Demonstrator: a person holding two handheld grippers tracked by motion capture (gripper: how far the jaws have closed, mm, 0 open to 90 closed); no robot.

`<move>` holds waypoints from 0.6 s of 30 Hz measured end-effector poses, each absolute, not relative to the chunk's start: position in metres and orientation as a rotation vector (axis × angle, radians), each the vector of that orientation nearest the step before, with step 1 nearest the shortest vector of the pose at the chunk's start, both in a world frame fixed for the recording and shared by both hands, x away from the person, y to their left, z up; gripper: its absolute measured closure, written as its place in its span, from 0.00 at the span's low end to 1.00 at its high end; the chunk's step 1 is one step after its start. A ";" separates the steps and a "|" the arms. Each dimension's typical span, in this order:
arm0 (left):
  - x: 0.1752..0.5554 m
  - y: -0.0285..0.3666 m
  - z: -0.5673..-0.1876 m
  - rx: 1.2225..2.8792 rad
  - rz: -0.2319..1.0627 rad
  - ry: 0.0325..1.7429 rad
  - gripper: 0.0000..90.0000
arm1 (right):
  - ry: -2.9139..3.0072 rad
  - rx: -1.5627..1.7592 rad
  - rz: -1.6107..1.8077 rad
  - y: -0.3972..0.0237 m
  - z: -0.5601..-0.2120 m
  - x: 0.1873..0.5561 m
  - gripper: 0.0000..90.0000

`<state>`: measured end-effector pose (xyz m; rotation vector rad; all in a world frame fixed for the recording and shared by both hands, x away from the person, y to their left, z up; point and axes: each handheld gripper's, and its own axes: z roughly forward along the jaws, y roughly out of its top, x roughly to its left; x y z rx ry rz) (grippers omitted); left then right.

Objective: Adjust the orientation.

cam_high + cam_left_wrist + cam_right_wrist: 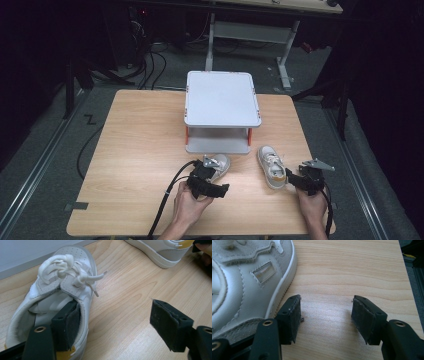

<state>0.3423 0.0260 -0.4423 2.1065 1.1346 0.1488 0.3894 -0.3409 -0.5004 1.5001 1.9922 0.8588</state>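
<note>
High view shows a wooden table [135, 150] with a grey 2-tier stand [222, 100] at its far middle, and 2 white shoes on the boards just in front of it; the left shoe [219, 165] lies near the stand's front left corner, the right shoe [272, 166] off its front right corner, the 2 well apart. Each shoe's long axis runs roughly from the person toward the stand, toe away and heel near — the right one angled slightly, toe leaning toward the stand. The left hand [190, 202] holds the left gripper [207, 175] at the left shoe's heel; the right hand [312, 200] holds the right gripper [295, 179] just beside the right shoe's heel.

Left gripper view: jaws spread wide, 1 black pad [71, 326] sitting inside the shoe's heel opening against the collar, the other out over bare wood, so the side wall stands between them ungripped; white laces [65, 267] bunch above and the toe points away toward the stand's grey edge.

Right gripper view: jaws wide apart on bare wood — the near jaw just beside the right shoe's sole, whether touching I cannot tell; nothing is held.
</note>
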 end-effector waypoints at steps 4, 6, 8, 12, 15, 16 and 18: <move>0.339 0.019 -0.440 2.156 0.246 1.140 0.29 | 1.993 1.497 0.859 -0.341 -0.500 0.389 0.45; 0.338 0.017 -0.438 2.173 0.290 1.135 0.28 | 1.992 1.500 0.859 -0.341 -0.500 0.389 0.45; 0.340 0.019 -0.437 2.159 0.275 1.139 0.27 | 1.993 1.497 0.859 -0.341 -0.500 0.389 0.45; 0.340 0.028 -0.433 2.111 0.259 1.130 0.26 | 1.992 1.500 0.860 -0.341 -0.500 0.389 0.45; 0.339 0.034 -0.429 2.060 0.261 1.110 0.25 | 1.993 1.497 0.859 -0.341 -0.500 0.389 0.45; 0.338 0.036 -0.428 2.046 0.257 1.102 0.25 | 1.993 1.497 0.859 -0.341 -0.500 0.389 0.45; 0.339 0.042 -0.426 2.027 0.255 1.094 0.25 | 1.994 1.496 0.860 -0.341 -0.500 0.390 0.45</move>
